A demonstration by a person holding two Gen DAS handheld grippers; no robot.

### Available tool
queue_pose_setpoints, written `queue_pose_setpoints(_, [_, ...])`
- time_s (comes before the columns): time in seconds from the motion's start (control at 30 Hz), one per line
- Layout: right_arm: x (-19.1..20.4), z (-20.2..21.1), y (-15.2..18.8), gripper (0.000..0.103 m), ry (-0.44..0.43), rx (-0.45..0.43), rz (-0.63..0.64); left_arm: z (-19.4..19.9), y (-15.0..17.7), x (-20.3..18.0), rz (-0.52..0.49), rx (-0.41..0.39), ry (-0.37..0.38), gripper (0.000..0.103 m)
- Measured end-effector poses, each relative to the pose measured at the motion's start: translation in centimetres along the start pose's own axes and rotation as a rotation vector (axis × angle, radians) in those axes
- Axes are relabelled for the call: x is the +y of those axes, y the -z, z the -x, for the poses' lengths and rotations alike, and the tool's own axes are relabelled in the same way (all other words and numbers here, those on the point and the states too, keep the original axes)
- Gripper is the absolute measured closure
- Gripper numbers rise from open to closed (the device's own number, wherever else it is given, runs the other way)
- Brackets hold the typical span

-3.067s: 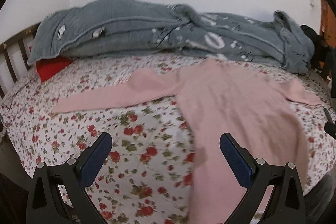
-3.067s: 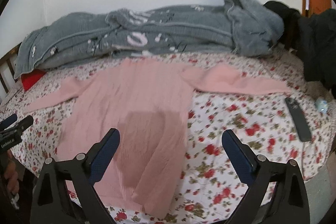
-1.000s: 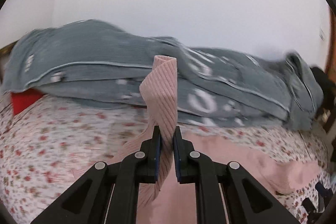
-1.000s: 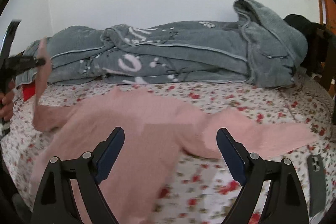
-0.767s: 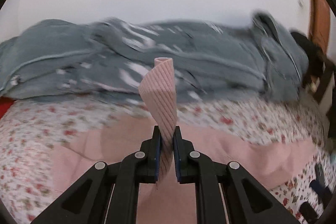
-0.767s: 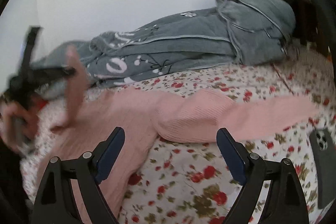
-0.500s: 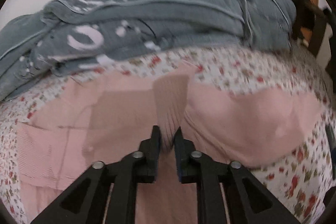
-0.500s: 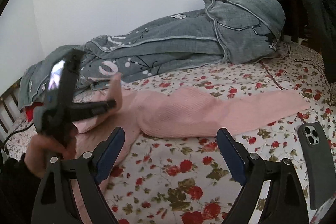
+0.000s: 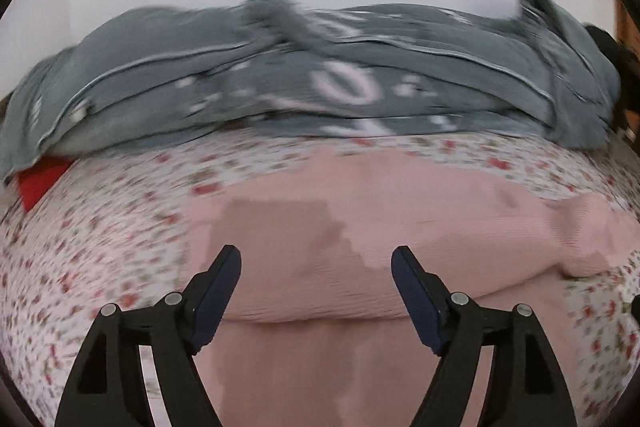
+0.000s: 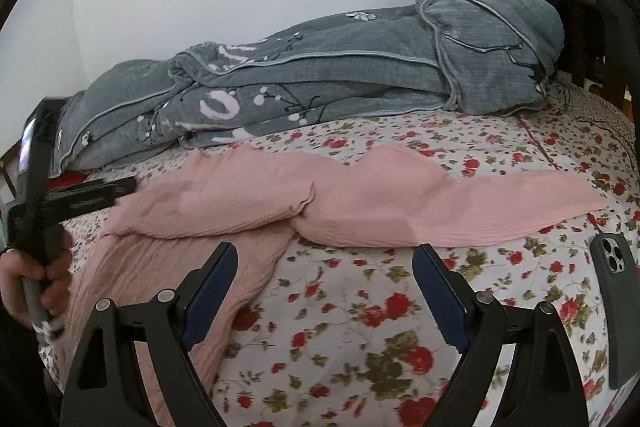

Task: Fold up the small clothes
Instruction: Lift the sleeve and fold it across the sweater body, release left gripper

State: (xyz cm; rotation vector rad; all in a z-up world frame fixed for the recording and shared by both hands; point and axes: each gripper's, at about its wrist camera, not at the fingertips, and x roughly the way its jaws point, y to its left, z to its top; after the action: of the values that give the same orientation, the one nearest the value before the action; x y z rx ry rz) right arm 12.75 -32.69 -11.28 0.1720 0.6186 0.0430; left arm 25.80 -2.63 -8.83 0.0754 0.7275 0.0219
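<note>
Left wrist view: left gripper (image 9: 316, 267) opening, jaws spread, nothing pinched, above pink sweater (image 9: 360, 251) at frame centre. Right wrist view: right gripper (image 10: 324, 267) spread wide, empty, over floral bed (image 10: 360, 307); sweater across the middle, one sleeve folded over the body, other stretched toward phone (image 10: 616, 307) at right.

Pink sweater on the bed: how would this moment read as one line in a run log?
pink sweater: one sleeve folded across body | other sleeve: still spread | left gripper: opening, nothing between | right gripper: open, empty
</note>
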Motion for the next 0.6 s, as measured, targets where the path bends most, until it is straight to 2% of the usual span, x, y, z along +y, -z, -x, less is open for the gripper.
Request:
queue_pose_setpoints(0.07, [0.5, -0.3, 0.0, 0.015, -0.008, 0.002, -0.001, -0.8, 0.8, 3.2, 0.018, 0.013, -0.044, 0.027])
queue_pose_setpoints(0.13, [1.1, -0.8, -0.1, 0.015, -0.01, 0.01, -0.004, -2.0, 1.5, 5.6, 0.031, 0.034, -0.054, 0.027])
queue_pose_setpoints(0.23, [1.9, -1.5, -0.5, 0.015, 0.004, 0.012, -0.002, -3.7, 2.1, 8.1, 0.073, 0.06, -0.016, 0.027])
queue_pose_setpoints(0.4, [2.4, -3.5, -0.4, 0.015, -0.031, 0.028, -0.027, -6.7, 1.9, 9.9, 0.118, 0.079, 0.038, 0.027])
queue_pose_setpoints(0.43, [2.5, -4.0, -0.3, 0.015, -0.023, 0.04, -0.025, -7.5, 1.8, 10.1, 0.127, 0.086, 0.054, 0.03])
queue_pose_setpoints(0.47, [2.5, -4.5, -0.2, 0.015, -0.013, 0.051, -0.022, -8.2, 1.6, 10.2, 0.138, 0.091, 0.069, 0.034])
queue_pose_setpoints(0.5, [2.6, -4.8, -0.2, 0.015, -0.004, 0.059, -0.019, -8.8, 1.5, 10.3, 0.145, 0.1, 0.075, 0.046])
queue_pose_setpoints(0.53, [2.7, -5.1, -0.1, 0.015, 0.0, 0.064, -0.015, -9.6, 1.5, 10.4, 0.154, 0.114, 0.067, 0.066])
queue_pose_setpoints(0.6, [3.1, -5.4, 0.0, 0.015, 0.003, 0.063, -0.003, -10.5, 1.7, 10.5, 0.155, 0.126, 0.031, 0.093])
